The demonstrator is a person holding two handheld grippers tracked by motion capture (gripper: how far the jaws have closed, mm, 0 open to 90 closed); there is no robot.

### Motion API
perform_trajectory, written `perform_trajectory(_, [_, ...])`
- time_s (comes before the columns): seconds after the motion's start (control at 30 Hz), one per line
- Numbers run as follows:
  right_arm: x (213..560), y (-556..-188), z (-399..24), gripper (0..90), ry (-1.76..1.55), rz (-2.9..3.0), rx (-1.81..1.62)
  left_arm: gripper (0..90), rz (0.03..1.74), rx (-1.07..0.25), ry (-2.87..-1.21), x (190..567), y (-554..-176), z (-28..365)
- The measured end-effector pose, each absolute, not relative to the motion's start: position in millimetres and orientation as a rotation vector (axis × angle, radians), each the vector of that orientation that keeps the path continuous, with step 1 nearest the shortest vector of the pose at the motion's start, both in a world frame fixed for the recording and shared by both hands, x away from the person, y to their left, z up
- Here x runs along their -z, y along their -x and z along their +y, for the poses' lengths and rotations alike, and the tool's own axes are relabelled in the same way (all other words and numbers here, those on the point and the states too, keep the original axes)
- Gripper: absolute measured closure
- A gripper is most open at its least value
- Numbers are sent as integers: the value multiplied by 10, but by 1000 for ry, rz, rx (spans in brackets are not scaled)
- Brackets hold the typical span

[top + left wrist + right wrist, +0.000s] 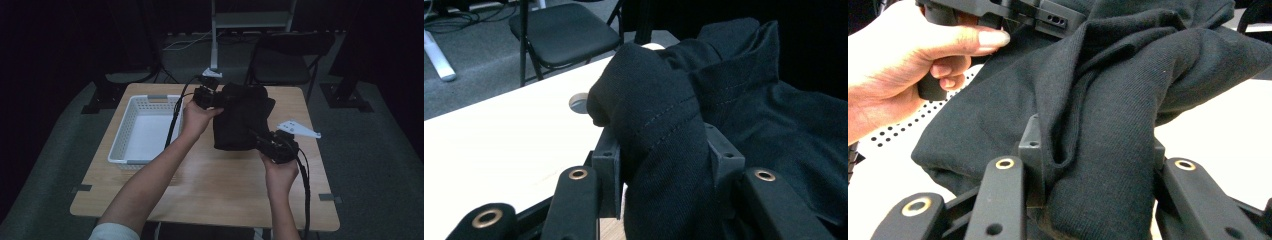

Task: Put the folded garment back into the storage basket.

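Nearest the person, the right claw (267, 141) was clamped on a thick fold of the black garment (241, 116), which hung bunched just above the worktop (210, 180). Farther off, the left claw (216, 98) pinched the far edge. Keeping both grips firm and level seemed wise, probably for carrying it to the white basket (131, 159) alongside
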State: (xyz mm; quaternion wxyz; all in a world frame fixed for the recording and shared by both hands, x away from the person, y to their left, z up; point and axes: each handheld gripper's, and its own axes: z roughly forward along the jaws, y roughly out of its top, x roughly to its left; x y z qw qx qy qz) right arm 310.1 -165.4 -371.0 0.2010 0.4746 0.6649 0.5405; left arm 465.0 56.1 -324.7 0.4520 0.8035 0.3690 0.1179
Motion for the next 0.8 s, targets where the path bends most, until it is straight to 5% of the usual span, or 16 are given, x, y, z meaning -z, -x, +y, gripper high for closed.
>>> perform_trajectory(0.8, [3713, -3261, -1311, 614, -1269, 1924, -1554, 600, 956, -365, -2024, 3201, -4661, 946])
